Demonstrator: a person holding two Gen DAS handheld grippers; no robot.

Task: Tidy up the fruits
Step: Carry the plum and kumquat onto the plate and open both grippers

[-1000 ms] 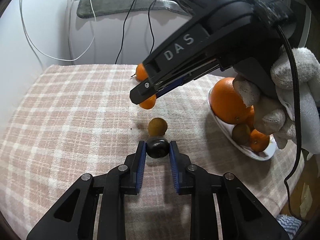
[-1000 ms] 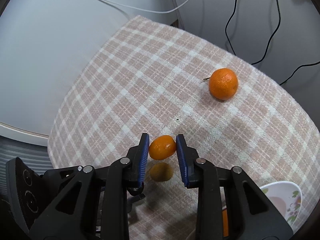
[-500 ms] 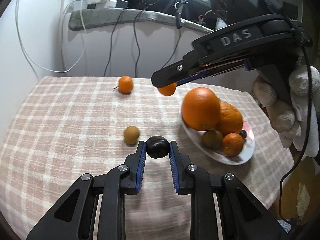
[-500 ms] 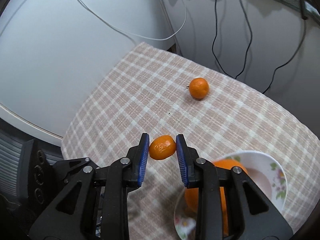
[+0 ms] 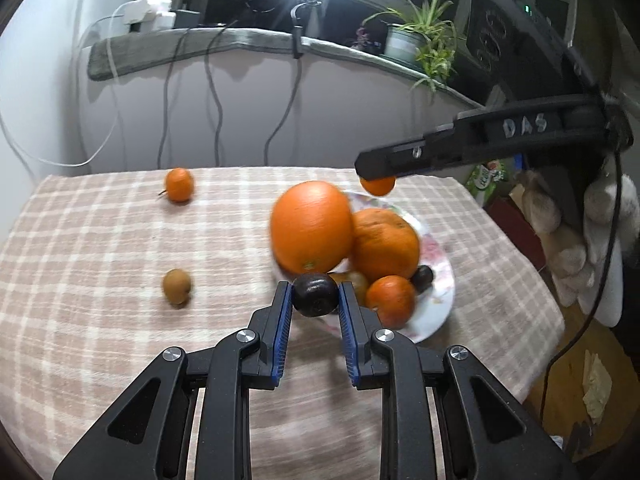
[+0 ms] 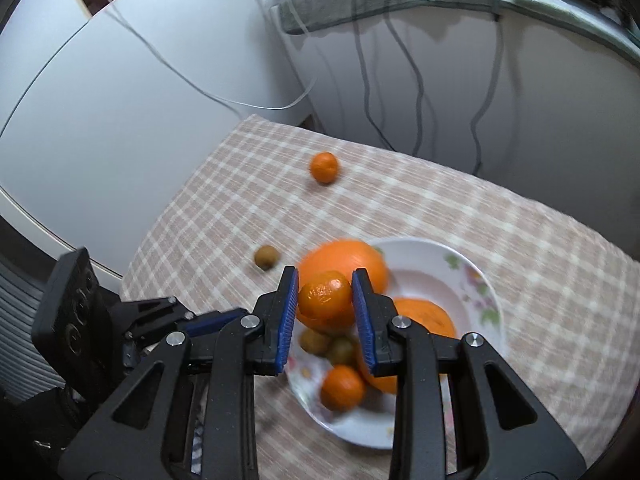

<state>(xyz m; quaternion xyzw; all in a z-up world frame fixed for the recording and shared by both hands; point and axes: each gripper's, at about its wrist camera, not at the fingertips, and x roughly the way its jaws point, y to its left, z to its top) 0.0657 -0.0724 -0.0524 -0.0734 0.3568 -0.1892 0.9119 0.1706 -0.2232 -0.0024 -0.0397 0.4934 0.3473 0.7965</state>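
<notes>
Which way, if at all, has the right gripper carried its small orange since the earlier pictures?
Yes. The right gripper has carried the small orange away from bare tablecloth to above the plate.

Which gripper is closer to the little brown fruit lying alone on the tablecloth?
Left. The left gripper, holding a dark fruit, is beside the brown fruit. The right gripper, holding a small orange, is over the plate.

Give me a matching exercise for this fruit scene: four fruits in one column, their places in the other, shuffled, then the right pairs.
Fruits:
1. dark round fruit
2. small orange fruit
3. brown fruit
4. big orange

Places:
A. on the flowered plate
B. gripped in the left claw
C. lying alone on the checked cloth
D. gripped in the right claw

Pairs: 1-B, 2-D, 3-C, 4-A
</notes>
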